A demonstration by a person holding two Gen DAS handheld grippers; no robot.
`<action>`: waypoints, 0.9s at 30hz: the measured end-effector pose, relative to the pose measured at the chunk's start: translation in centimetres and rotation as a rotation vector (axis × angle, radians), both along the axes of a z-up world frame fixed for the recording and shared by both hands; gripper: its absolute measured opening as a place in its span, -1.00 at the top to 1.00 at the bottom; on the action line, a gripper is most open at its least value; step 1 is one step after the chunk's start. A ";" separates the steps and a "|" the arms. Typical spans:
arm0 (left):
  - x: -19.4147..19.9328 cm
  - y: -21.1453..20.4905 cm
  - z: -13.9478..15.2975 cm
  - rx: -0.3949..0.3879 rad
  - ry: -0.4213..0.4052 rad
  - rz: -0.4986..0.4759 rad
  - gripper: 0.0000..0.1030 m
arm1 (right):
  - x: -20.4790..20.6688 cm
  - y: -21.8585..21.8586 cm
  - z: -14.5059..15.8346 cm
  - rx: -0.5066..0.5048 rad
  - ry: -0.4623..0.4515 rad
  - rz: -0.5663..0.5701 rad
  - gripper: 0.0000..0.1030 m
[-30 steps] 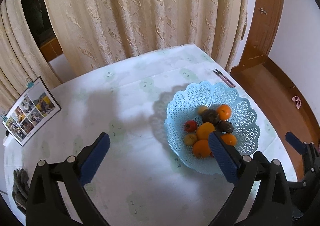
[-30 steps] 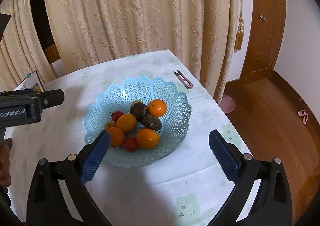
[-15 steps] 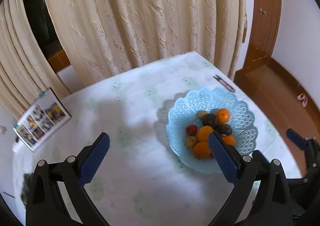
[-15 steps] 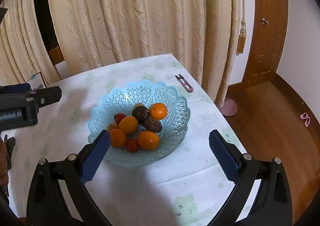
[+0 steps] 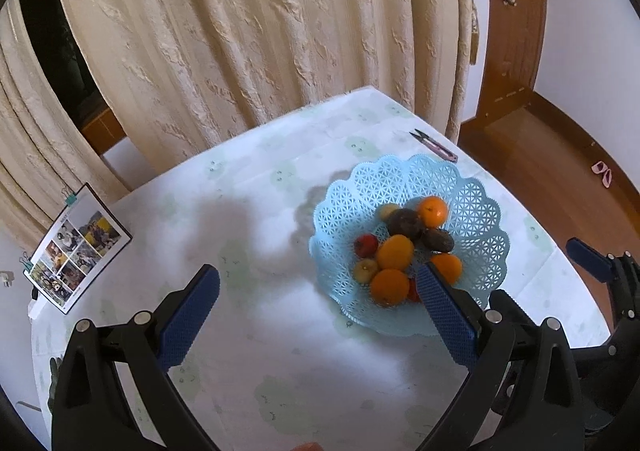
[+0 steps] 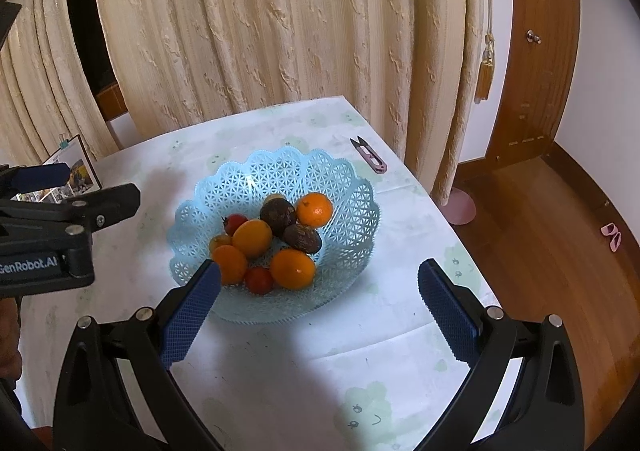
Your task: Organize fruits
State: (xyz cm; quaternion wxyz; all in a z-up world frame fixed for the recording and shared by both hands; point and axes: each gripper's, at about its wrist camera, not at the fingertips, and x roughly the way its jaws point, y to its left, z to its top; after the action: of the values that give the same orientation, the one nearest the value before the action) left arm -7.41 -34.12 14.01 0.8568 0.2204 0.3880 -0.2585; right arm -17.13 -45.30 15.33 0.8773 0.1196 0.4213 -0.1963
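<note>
Basically: both grippers over the fruit basket, nothing grabbed

Table (image 6: 400,331) holds the blue basket (image 6: 352,211), fruits piled inside: oranges, dark ones, small tomato (image 6: 259,280). Right gripper (image 6: 319,293) hangs above its near rim, jaws wide apart, empty; left gripper (image 5: 318,303) likewise. Best bet: drop straight onto top orange (image 6: 315,209), squeeze gently.

A pale blue lattice basket (image 6: 352,187) with a scalloped rim sits upright on the desk (image 6: 280,363), holding all the fruit in a loose heap at its centre. Four oranges — one (image 6: 315,209) at the back, one (image 6: 252,238) in the middle, two (image 6: 293,268) at the front — crowd two dark, wrinkled fruits (image 6: 278,212) that touch each other. Two small red fruits (image 6: 235,224) and a yellowish one (image 6: 220,241) fill the gaps along the left side and front.
</note>
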 end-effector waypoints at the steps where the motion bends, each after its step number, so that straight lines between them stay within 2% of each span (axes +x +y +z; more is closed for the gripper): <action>1: 0.1 -0.1 -0.2 0.009 0.000 -0.001 -0.90 | 0.0 0.0 -0.1 0.001 0.001 -0.001 -0.94; 20: 1.2 0.4 -1.9 0.058 0.003 -0.015 -0.90 | 1.2 1.0 -1.5 0.032 0.048 -0.001 -0.94; 23: 1.4 1.3 -2.1 0.055 0.029 -0.019 -0.90 | 1.5 1.9 -1.7 0.038 0.054 0.010 -0.94; 27: 2.7 3.8 -2.5 0.021 0.105 0.022 -0.90 | 2.5 3.8 -2.1 0.053 0.065 0.046 -0.94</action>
State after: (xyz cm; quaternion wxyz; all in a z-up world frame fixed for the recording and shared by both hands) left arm -4.70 -30.29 11.46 0.8355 0.2113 0.4377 -0.2563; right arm -14.67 -41.46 13.21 0.8639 0.1268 0.4573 -0.1686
